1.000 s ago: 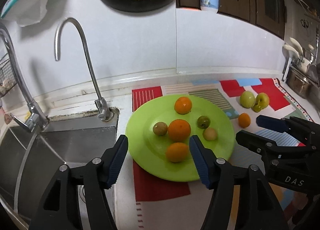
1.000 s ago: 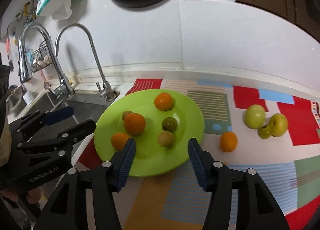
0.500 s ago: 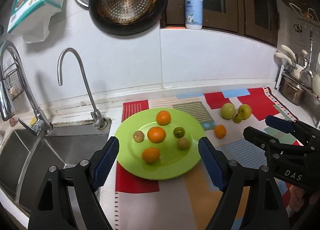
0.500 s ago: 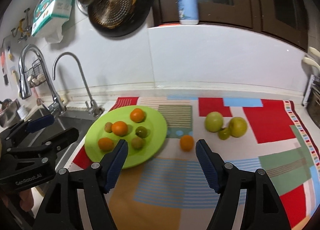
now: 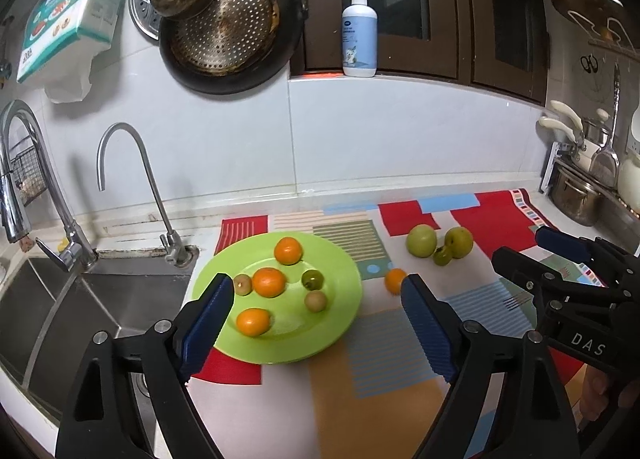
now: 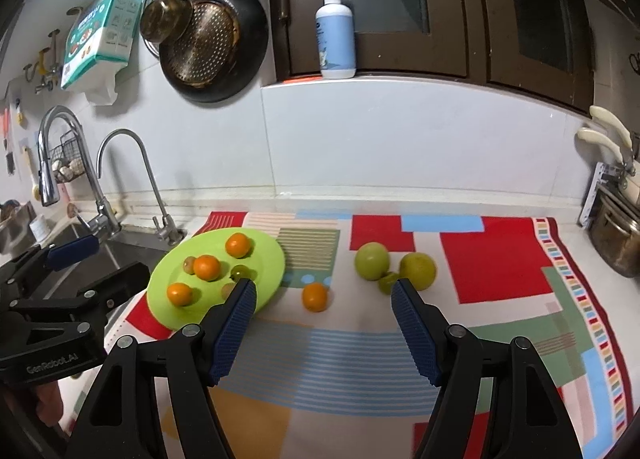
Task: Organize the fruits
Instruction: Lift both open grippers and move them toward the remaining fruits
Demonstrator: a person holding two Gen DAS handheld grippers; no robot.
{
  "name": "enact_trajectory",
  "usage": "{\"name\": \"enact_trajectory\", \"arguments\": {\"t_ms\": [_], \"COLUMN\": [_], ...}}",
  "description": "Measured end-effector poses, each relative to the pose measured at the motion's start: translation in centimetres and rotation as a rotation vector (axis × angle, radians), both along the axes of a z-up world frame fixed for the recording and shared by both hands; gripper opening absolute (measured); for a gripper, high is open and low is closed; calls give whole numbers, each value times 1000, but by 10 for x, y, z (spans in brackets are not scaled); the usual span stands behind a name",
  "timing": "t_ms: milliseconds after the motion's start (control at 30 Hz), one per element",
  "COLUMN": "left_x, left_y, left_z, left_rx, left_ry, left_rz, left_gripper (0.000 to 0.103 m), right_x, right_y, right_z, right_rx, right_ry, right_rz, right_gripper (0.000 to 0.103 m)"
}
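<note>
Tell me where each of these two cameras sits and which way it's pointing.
Left wrist: rides the left gripper, above the counter by the sink, facing the green plate and wall; its open fingers and the right gripper show.
Right wrist: rides the right gripper, facing the lone orange on the mat; the left gripper shows.
Shared: plate, orange, green fruits, faucet, pan.

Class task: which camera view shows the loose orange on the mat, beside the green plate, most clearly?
The right wrist view: the loose orange lies whole and unobstructed between the open fingers. In the left wrist view, the same orange is partly hidden behind a blue fingertip.
</note>
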State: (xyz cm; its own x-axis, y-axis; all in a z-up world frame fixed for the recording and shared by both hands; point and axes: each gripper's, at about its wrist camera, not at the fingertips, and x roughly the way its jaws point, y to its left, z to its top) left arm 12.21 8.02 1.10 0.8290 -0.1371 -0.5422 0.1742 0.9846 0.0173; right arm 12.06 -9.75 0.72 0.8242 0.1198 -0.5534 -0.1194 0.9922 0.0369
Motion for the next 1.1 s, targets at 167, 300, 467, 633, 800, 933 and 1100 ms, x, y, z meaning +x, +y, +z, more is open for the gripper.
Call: {"name": "enact_trajectory", "arguments": {"t_ms": [167, 300, 467, 633, 800, 933, 1100], "left_x": [-2, -3, -1, 5, 18, 28, 44], "left_y": [-16, -29, -43, -55, -67, -76, -86], "left_z": [2, 2, 0, -6, -17, -27, -43], "left_rx": [-3, -2, 1, 6, 11, 24, 42], "left_ry": [-10, -10, -9, -6, 7, 24, 51], "left_rz": [10, 20, 34, 25, 10, -4, -35], "left_gripper": [87, 87, 87, 87, 87, 85, 78], "right_x": [0, 2, 7, 15, 26, 37, 54], "right_y": [-17, -28, -42, -52, -58, -62, -65], "right_z": [4, 7, 7, 1, -8, -16, -32], "right_rx": [-10, -13, -15, -13, -19, -12, 1], "right_ry": [-13, -25, -31, -20, -7, 14, 49], "right_rz": [23, 36, 53, 67, 79, 82, 78], "right_gripper": [71, 71, 71, 71, 71, 71, 71]}}
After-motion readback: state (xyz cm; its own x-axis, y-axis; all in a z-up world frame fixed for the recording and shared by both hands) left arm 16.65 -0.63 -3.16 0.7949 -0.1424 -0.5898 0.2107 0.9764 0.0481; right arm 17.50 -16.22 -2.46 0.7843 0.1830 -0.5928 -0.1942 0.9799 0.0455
